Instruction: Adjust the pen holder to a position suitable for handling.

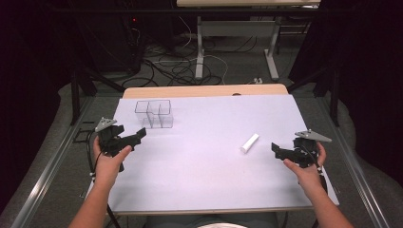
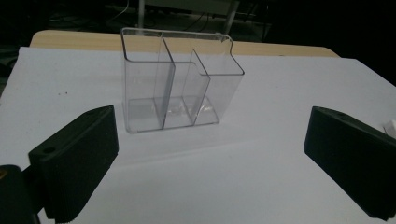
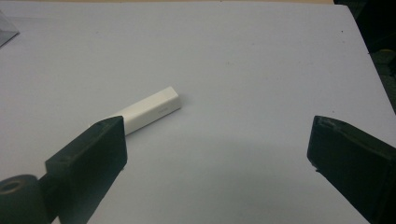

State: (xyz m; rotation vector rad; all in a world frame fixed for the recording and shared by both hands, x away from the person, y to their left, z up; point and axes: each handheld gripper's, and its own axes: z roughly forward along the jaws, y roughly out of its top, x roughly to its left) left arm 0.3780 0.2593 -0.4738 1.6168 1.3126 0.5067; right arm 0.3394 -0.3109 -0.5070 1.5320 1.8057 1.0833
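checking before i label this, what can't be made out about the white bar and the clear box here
- White rectangular bar: in the right gripper view its near end is hidden behind a black jaw; faint marking on its side too small to read.
- Clear plastic three-compartment organizer: in the high view too small and see-through to tell its dividers.

My work surface is a white table top (image 1: 204, 171) with a wooden edge at its far side. Directly on it I find a clear three-compartment organizer (image 1: 154, 114), upright at far left, and a white rectangular bar (image 1: 249, 142) lying flat toward the right, well apart.
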